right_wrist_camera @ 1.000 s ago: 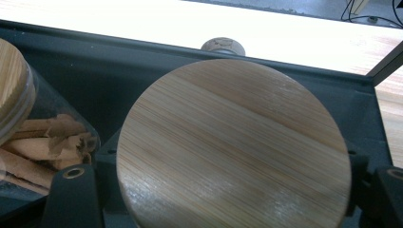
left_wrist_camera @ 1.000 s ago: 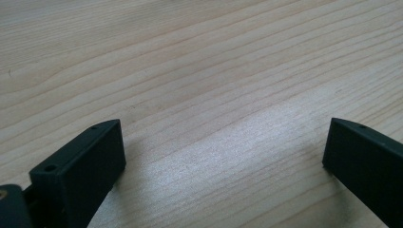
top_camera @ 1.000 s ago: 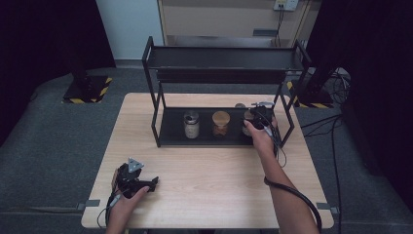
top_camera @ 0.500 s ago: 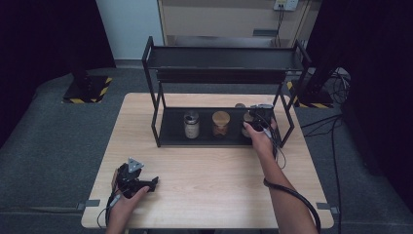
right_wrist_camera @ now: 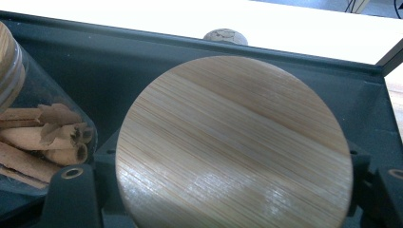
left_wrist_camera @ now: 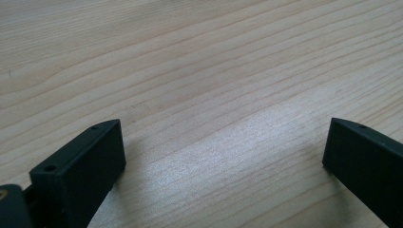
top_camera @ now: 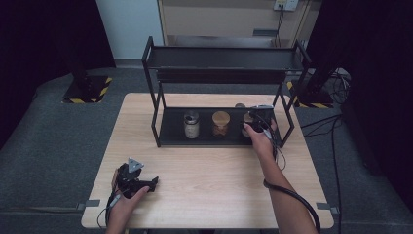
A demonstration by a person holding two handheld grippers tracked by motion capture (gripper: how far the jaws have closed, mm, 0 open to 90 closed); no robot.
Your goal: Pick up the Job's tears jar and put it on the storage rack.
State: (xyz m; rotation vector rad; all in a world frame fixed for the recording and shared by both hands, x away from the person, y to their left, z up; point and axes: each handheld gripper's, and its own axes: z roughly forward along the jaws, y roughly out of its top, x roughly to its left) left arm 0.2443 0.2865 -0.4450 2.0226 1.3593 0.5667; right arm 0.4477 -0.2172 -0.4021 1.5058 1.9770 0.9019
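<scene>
With the bamboo-lidded glass jar clamped by the right hand-held gripper on the black metal rack's lower shelf, the neighbouring cinnamon-stick jar could be knocked if it is swung sideways, while the left hand-held gripper lies released on the wooden surface.

Both forearms are bare, no sleeves. Each black hand-held gripper trails a dark cable; the left hand-held gripper carries a grey three-cornered plate, and its blocky jaws show small screw holes.

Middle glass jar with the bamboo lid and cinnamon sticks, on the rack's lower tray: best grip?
Grip the cinnamon-stick jar across its glass body below the bamboo lid, coming level from the front. It stands upright, and the black metal rack has an upper shelf above it, which probably crowds a top-down approach.
</scene>
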